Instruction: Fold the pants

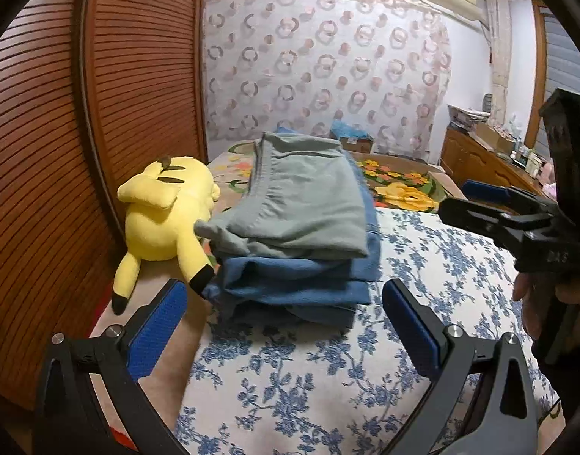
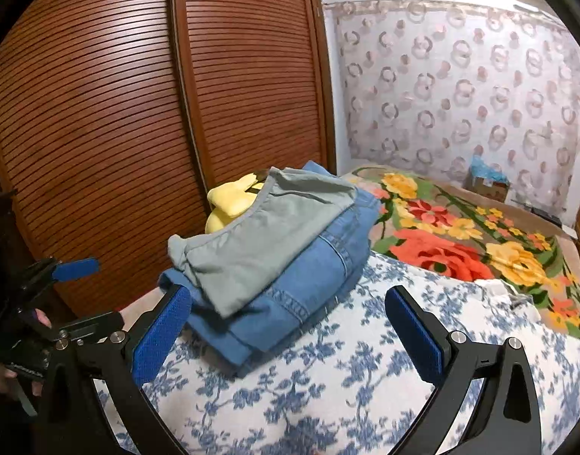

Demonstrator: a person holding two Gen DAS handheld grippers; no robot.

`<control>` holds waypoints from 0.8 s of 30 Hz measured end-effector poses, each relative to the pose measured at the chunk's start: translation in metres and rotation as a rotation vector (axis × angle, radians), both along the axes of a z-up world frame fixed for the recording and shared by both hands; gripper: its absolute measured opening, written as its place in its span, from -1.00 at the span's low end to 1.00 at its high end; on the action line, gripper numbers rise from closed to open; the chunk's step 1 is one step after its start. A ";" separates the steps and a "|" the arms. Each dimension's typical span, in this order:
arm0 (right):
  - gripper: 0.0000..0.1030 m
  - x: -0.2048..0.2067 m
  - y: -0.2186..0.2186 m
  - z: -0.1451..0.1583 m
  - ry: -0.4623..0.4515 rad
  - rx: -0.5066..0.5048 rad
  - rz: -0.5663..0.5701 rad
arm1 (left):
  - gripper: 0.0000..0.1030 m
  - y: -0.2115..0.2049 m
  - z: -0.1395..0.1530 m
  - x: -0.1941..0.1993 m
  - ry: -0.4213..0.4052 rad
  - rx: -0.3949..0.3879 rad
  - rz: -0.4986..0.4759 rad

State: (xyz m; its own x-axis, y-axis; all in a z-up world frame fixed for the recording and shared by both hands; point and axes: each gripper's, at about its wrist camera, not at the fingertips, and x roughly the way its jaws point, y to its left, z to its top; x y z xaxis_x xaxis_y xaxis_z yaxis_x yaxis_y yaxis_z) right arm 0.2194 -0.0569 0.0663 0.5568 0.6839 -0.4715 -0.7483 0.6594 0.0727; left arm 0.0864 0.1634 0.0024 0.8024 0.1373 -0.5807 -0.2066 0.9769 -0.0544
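A slatted wooden wardrobe [image 1: 54,174] lines the bed's left edge, a yellow plush toy [image 1: 164,220] against it. Beside the toy, folded grey pants [image 1: 305,204] lie on folded blue jeans [image 2: 308,284] on the blue-flowered bedspread [image 1: 290,386]. Left gripper [image 1: 286,326] and right gripper [image 2: 290,330] jaws spread, empty. A patterned curtain [image 1: 327,68] hangs behind.

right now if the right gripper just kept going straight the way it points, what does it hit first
Most likely the folded blue jeans at the bottom of the stack, just ahead of the open right gripper, with the grey-green pants lying on top. Depth is hard to judge through the fisheye.
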 end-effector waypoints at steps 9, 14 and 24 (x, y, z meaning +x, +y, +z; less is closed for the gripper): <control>0.98 -0.041 -0.050 -0.001 -0.001 0.020 -0.104 | 0.99 -0.034 0.005 -0.007 -0.012 0.012 -0.076; 0.98 -0.061 -0.076 -0.004 0.005 0.016 -0.176 | 0.99 -0.053 0.004 -0.011 -0.017 0.012 -0.117; 0.98 -0.128 -0.123 0.007 -0.014 0.015 -0.315 | 0.99 -0.103 0.011 -0.031 -0.022 0.024 -0.200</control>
State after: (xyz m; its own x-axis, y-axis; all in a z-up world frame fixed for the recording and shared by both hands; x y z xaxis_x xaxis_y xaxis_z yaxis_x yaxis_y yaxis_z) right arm 0.0915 -0.1803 0.0735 0.7485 0.4836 -0.4538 -0.5087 0.8577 0.0750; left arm 0.0557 0.0605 0.0135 0.8277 -0.0123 -0.5610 -0.0077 0.9994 -0.0333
